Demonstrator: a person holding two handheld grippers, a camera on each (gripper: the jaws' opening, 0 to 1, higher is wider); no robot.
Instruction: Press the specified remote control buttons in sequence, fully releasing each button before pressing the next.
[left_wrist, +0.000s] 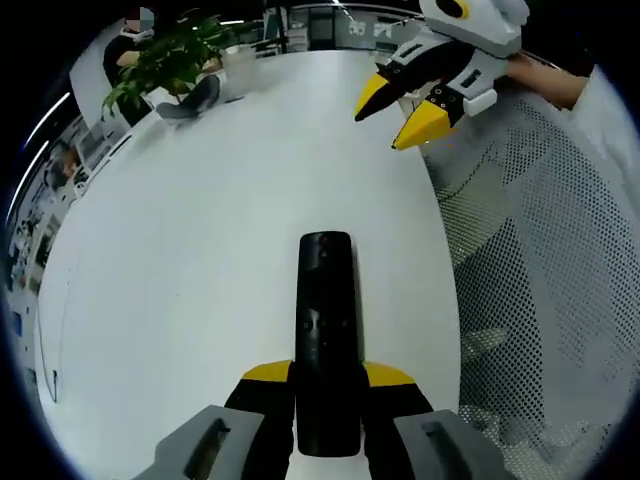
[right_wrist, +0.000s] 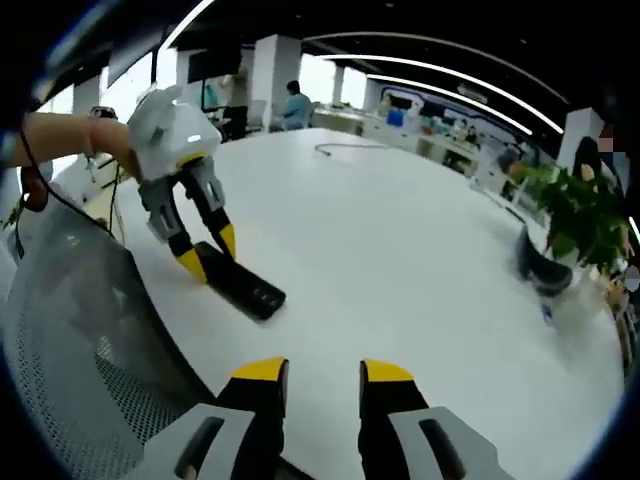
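A black remote control lies lengthwise on the white table, its near end clamped between the yellow tips of my left gripper. In the right gripper view the same remote rests on the table under the left gripper, which a hand holds. My right gripper hovers over the table edge, its jaws apart with nothing between them. It also shows in the left gripper view as the right gripper, raised beyond the remote and off to the right.
A grey mesh chair stands against the table's edge, seen again as the chair. A potted plant and a dark object sit at the far side. A cable lies farther off.
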